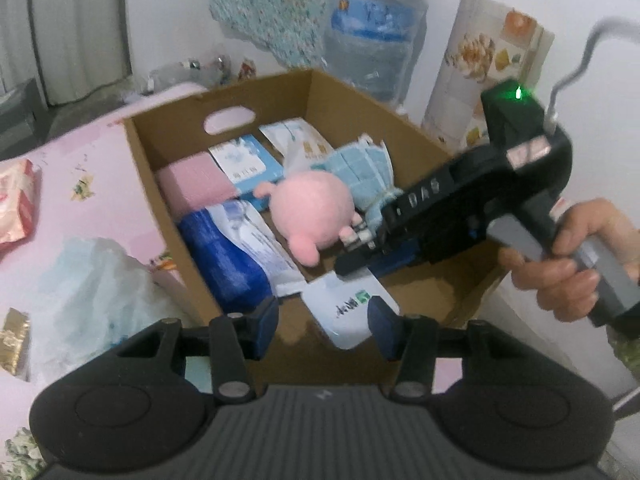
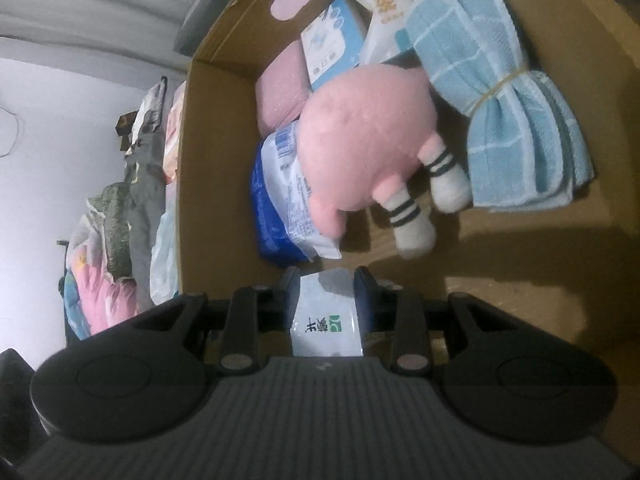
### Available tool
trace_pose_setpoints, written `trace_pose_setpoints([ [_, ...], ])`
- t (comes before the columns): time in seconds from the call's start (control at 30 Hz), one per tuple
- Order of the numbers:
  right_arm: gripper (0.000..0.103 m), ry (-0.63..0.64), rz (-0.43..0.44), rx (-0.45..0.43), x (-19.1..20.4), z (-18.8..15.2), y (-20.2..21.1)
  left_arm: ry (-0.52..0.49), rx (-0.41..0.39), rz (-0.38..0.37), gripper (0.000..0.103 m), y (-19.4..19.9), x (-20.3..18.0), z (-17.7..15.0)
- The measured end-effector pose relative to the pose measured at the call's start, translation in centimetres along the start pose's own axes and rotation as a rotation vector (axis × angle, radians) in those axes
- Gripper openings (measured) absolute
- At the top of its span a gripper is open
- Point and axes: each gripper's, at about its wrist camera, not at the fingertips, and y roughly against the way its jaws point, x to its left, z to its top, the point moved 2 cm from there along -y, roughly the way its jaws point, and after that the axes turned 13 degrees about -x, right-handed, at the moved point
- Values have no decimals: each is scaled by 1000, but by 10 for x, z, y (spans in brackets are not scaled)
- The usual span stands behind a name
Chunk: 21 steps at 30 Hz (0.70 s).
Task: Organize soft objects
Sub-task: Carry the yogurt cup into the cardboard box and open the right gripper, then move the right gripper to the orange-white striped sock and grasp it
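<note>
The right gripper (image 2: 326,300) has its two blue-padded fingers (image 2: 365,296) pinched on a small white plastic tissue packet with green print (image 2: 326,320), holding it low inside the open brown cardboard box (image 1: 168,184), over the bare patch of floor at the near end. In the left wrist view the same packet (image 1: 344,312) hangs just below the black body of that gripper (image 1: 360,258), which a bare hand (image 1: 560,256) steers from the right.

The left gripper (image 1: 322,324) hovers at the near rim with its fingers (image 1: 266,320) spread apart and nothing between them.

The box is already well stocked: a round pink plush toy with striped white legs (image 2: 360,140) lies in the middle, a blue-and-white checked cloth bundle tied with a band (image 2: 500,92) on its right, a blue and white plastic pack (image 2: 280,200) and a pink foam block (image 2: 280,92) on its left, and pale paper packs further back.

To finish this placement well, I would lower the packet until it rests flat on the cardboard floor, near the blue pack and clear of the plush legs, then part the fingers gently so the slippery wrapper does not cling or flip. Withdraw straight back, avoiding the box's near wall. The idle left gripper should stay outside the box.
</note>
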Motion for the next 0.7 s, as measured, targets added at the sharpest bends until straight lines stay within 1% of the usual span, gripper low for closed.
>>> trace_pose_setpoints([
  [0.1,29,27,-21,19,-1,-3,-7,26,-33,23,51,14,12,1],
  [0.17,29,25,-6,30,-1,-6,-11,51,-49,44,51,23,20,0],
  [0.27,26,-12,32,71,2,-11,-22,90,-70,70,51,36,33,-2],
  [0.43,26,16,52,104,19,-22,-37,100,-93,120,51,49,49,-9],
  [0.53,29,36,49,111,27,-27,-39,110,-104,144,53,57,60,-15],
  [0.63,35,41,41,106,32,-27,-36,116,-116,175,57,66,71,-23],
  [0.67,40,41,31,95,34,-26,-34,117,-124,191,59,71,76,-27],
  [0.7,50,47,15,70,36,-25,-30,117,-131,205,60,76,80,-30],
])
